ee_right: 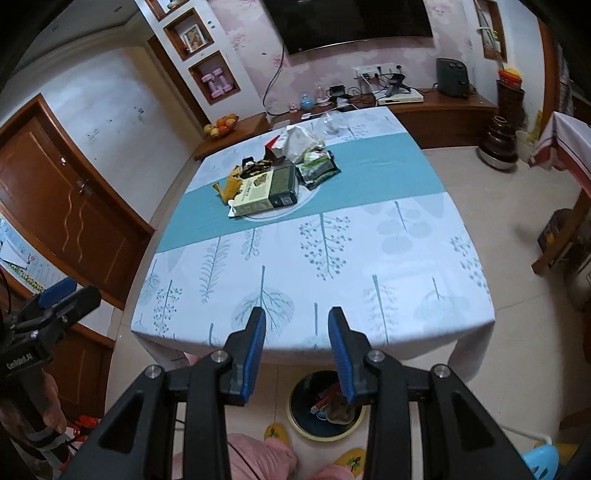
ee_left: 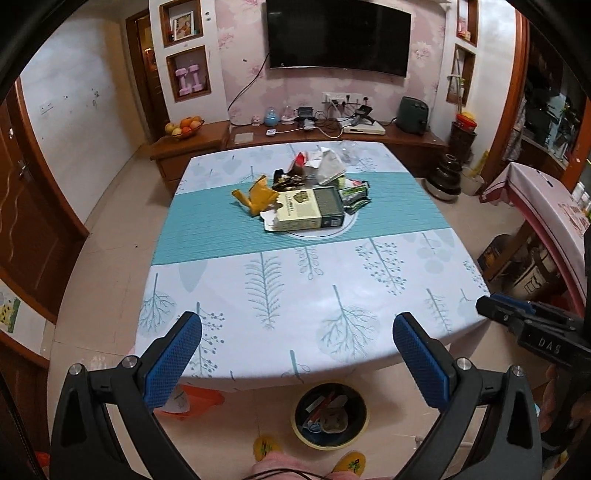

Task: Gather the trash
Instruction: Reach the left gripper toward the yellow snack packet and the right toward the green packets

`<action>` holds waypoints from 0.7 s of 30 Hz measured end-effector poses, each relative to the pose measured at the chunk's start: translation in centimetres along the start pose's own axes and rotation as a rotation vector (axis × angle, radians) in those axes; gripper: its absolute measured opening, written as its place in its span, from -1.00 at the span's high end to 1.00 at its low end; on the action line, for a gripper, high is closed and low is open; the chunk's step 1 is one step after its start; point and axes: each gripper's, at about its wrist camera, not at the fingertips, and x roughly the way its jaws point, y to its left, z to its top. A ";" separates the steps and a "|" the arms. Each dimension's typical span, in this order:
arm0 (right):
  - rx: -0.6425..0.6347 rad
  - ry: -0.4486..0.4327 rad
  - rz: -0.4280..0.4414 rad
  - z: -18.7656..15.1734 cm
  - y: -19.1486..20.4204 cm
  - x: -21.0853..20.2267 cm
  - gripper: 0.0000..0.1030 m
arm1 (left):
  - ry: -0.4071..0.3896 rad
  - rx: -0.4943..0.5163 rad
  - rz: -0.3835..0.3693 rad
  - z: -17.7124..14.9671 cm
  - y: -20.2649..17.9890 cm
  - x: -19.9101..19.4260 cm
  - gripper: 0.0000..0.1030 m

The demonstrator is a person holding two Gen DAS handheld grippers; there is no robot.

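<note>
- Your left wrist camera looks forward and down between its own two fingers, from above the near edge of the table [ee_left: 369, 295], facing the far wall with the television [ee_left: 338, 35].
- Your right wrist camera looks the same way from just beside it, tilted a little, over the same near edge.
- Both views share the whole tabletop, the trash pile [ee_left: 306, 195] at its middle, well ahead, and the bin [ee_left: 330, 415] on the floor below.
- Each view catches the other gripper at its side edge.

Soft, even indoor light fills both views, with only faint shadows on the table [ee_left: 332, 295]. Strong fisheye curvature bends walls and doors, and dark vignetting rings the corners. The right-wrist view is slightly motion-blurred, mostly at its right edge.
</note>
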 end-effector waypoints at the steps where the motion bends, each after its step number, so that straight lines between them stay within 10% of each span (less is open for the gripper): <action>1: 0.000 0.001 0.002 0.5 0.1 0.3 0.32 | 0.002 -0.001 0.004 0.3 0.2 0.3 -0.99; 9: 0.034 0.022 -0.005 4.5 0.6 3.6 0.32 | 0.060 -0.037 0.002 4.4 3.3 6.2 -0.99; 21: 0.245 0.063 -0.111 14.7 0.4 13.2 0.32 | 0.266 -0.164 -0.198 15.4 11.1 22.9 -0.99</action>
